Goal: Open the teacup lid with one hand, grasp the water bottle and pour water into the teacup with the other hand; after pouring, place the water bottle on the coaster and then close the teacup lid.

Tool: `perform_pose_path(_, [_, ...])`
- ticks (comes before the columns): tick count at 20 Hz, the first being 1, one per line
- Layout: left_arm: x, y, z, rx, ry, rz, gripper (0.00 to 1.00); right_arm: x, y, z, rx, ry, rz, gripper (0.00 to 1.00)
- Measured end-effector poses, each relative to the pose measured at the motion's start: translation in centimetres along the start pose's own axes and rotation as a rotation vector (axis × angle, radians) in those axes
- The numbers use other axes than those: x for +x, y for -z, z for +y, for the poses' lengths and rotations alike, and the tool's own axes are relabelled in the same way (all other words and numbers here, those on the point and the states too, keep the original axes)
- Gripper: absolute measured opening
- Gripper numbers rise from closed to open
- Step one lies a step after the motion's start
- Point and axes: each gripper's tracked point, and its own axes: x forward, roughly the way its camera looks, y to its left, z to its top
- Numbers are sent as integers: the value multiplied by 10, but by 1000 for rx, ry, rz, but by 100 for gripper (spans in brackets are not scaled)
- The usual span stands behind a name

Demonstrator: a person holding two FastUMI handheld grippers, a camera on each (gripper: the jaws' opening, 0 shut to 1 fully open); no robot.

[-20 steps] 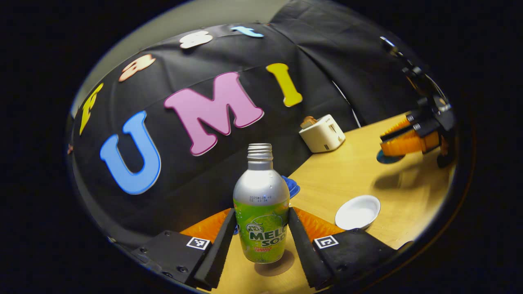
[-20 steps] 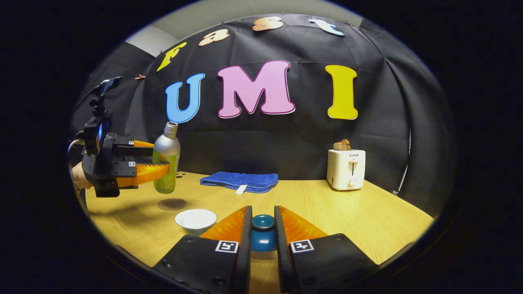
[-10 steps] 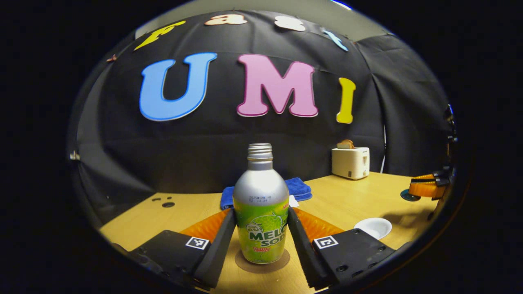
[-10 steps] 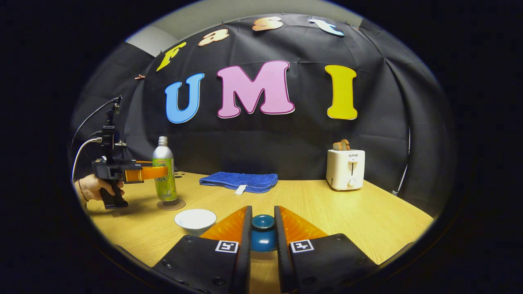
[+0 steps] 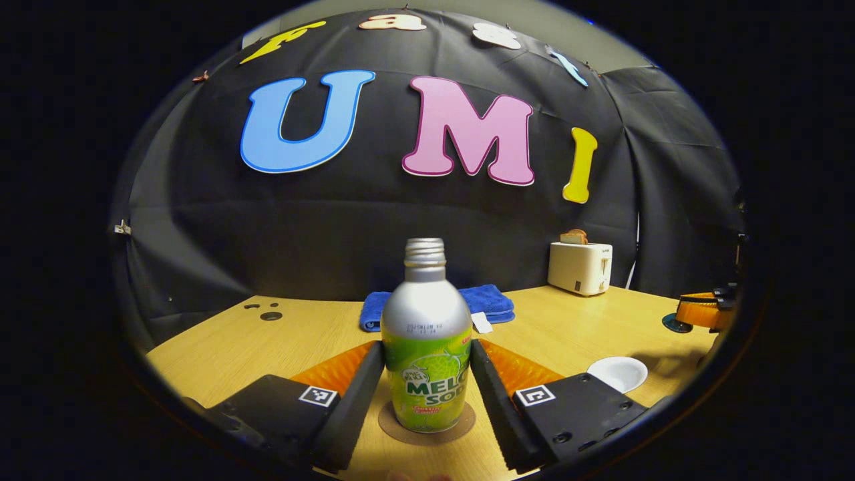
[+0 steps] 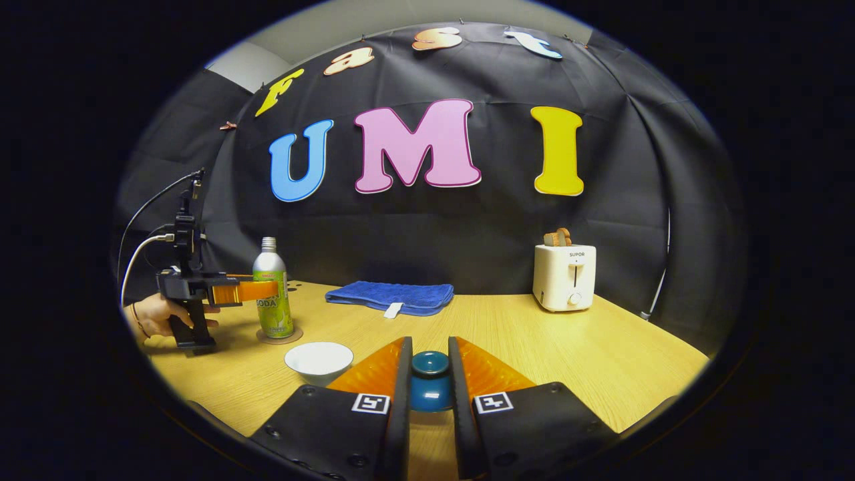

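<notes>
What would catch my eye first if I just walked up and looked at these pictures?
Probably the green and silver bottle, upright on a round coaster and squeezed between the left gripper fingers. Next, the right gripper clamps a blue teacup lid, with the open white teacup standing on the wooden table to its left.

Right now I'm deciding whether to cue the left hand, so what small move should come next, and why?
Probably open the left gripper and draw it back. The water bottle stands upright on the coaster, so that step looks done, yet both fingers press its sides. The right gripper holds the blue lid off the white teacup, ready to close it.
</notes>
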Motion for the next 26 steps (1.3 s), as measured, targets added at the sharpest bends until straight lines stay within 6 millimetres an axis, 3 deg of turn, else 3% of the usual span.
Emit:
perform_pose_path(5, [-16, 1, -1, 6, -17, 19, 89, 0, 0, 0, 0, 0, 0, 31])
perform_pose_path(8, [-36, 3, 3, 59, -53, 10, 90, 0, -1, 0, 0, 0, 0, 31])
perform_pose_path(12, [-72, 1, -6, 83, -71, -23, 90, 2, 1, 5, 1, -25, -1, 31])
perform_pose_path(16, [-97, 0, -25, 108, -70, -63, 91, 1, 0, 26, 2, -80, 0, 31])
perform_pose_path(20, [-98, 13, -45, 70, -34, -38, 92, 5, 3, 58, 5, -165, 6, 31])
perform_pose_path(26, [-99, 13, -39, 1, -39, -42, 96, 22, 5, 108, 4, -284, 15, 31])
